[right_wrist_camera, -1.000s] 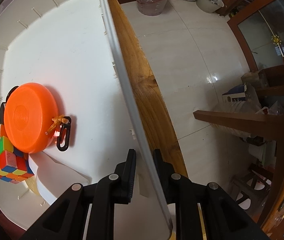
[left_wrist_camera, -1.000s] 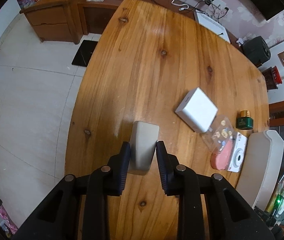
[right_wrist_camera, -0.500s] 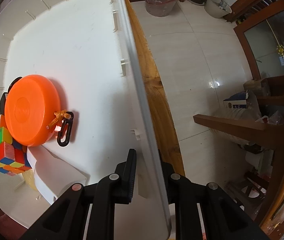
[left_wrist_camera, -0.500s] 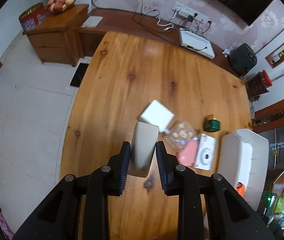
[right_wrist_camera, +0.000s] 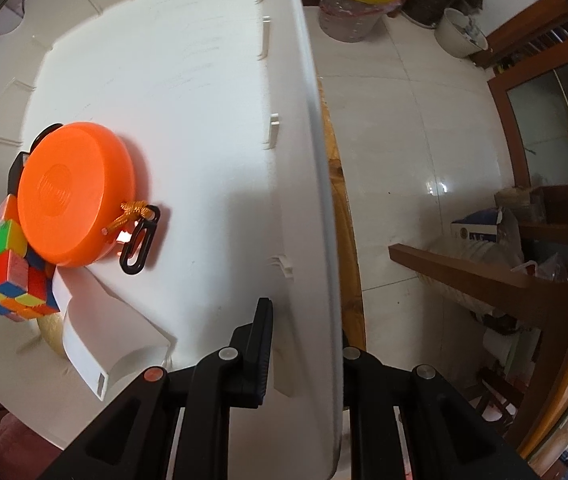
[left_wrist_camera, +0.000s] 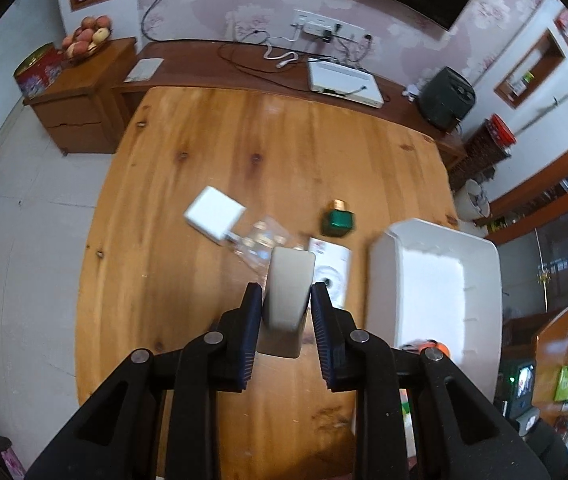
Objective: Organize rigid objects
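1. Two grippers are ours: our left gripper (left_wrist_camera: 286,304) has its fingers (left_wrist_camera: 253,320) clamped on a pale grey, rounded rectangular plastic block (left_wrist_camera: 289,288), held in the air above the wooden counter (left_wrist_camera: 188,168).
2. Our right gripper (right_wrist_camera: 304,344) has its fingers (right_wrist_camera: 262,344) closed narrowly over the side wall of the large white plastic bin (right_wrist_camera: 204,80), one finger inside and one outside.
3. From the left wrist we see that same bin (left_wrist_camera: 436,280) standing at the counter's right edge, just right of the held block.
4. Under the block on the counter lie a white instant camera (left_wrist_camera: 334,272) and a clear plastic packet (left_wrist_camera: 260,240); a white square box (left_wrist_camera: 214,216) sits to their left, touching the packet, and a green jar with a gold cap (left_wrist_camera: 338,220) stands near the bin.
5. Inside the bin lie a round orange plastic case (right_wrist_camera: 78,196) with a black clip (right_wrist_camera: 140,244), a multicoloured puzzle cube (right_wrist_camera: 8,276) touching it, and a white rectangular sleeve (right_wrist_camera: 104,336) below them.
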